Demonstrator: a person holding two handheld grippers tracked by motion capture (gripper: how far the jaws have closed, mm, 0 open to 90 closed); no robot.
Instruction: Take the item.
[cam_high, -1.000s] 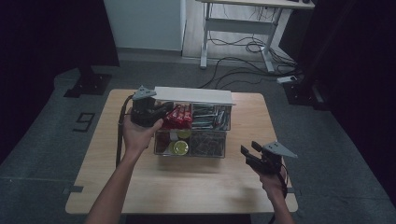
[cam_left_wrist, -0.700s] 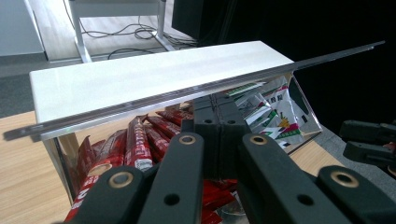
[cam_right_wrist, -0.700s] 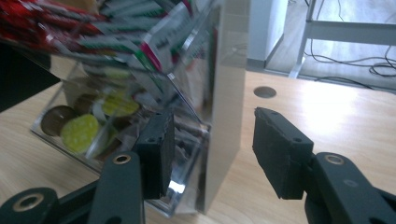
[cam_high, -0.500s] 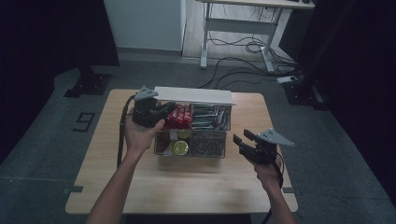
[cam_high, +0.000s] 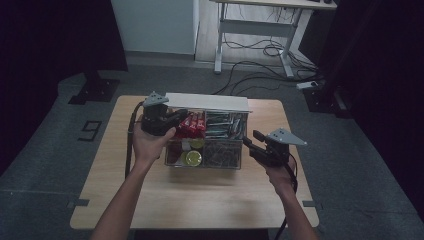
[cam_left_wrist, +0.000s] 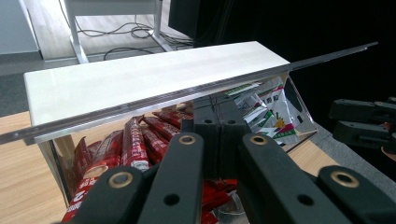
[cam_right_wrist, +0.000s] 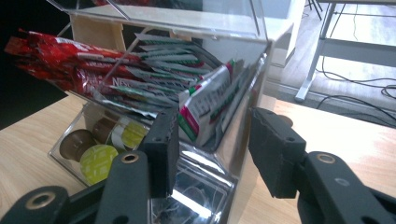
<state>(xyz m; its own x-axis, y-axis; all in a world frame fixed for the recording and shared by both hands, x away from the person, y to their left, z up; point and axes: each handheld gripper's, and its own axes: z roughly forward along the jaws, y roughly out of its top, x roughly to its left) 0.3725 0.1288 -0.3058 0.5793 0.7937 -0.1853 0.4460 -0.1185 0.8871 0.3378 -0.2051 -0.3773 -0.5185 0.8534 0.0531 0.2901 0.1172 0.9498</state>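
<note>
This looks like a lab: dark curtains (cam_high: 50, 35), loose cables (cam_high: 260, 50) on the grey floor (cam_high: 350, 165), one small wooden table (cam_high: 200, 200).

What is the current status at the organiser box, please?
Left gripper shut at box lid. Right gripper open beside clear box, jaws just closing, nothing between. Path unobstructed.

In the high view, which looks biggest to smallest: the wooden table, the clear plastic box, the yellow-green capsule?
1. Light wooden table, by far the largest.
2. Clear plastic compartment box, covering a modest patch of the tabletop.
3. Round yellow-green capsule, a small disc inside the box.
</note>
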